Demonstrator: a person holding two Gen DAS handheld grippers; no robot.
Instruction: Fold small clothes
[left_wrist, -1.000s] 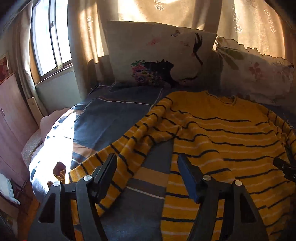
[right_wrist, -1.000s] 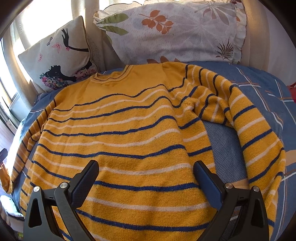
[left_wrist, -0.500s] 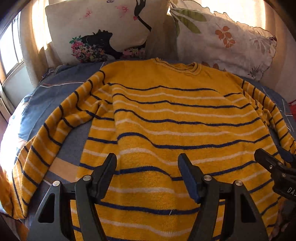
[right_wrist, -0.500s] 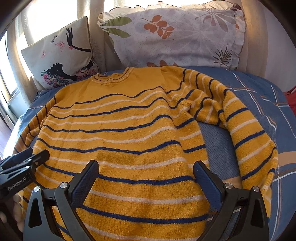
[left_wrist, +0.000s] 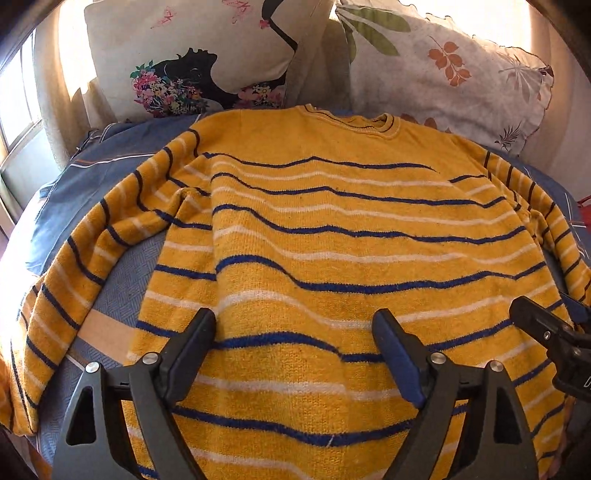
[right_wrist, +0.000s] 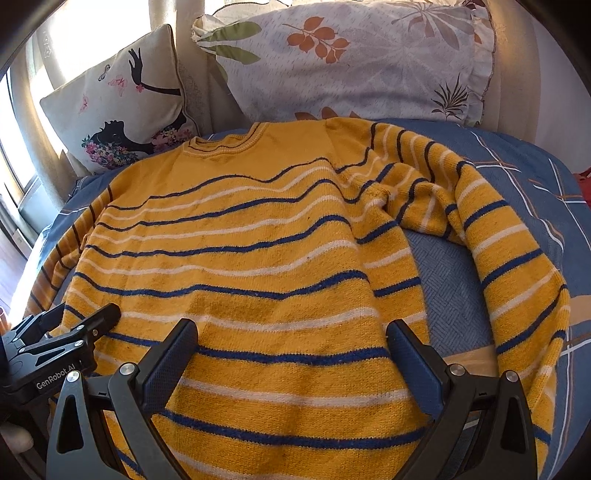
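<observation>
You are at the start: the sweater (left_wrist: 332, 240) lies flat on the bed (right_wrist: 517, 170), unfolded. Left tongs (left_wrist: 293, 347) are opening, right tongs (right_wrist: 291, 350) apart, both empty. Next, grab the sleeve (right_wrist: 517, 258) at three o'clock.

left hand-held gripper (left_wrist: 293, 334) swung from sleeve to over sweater (left_wrist: 332, 240) body, jaws opening

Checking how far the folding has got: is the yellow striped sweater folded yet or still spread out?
Spread out. The sweater lies flat on the bed, collar toward the pillows, both sleeves out to the sides, no fold.
</observation>
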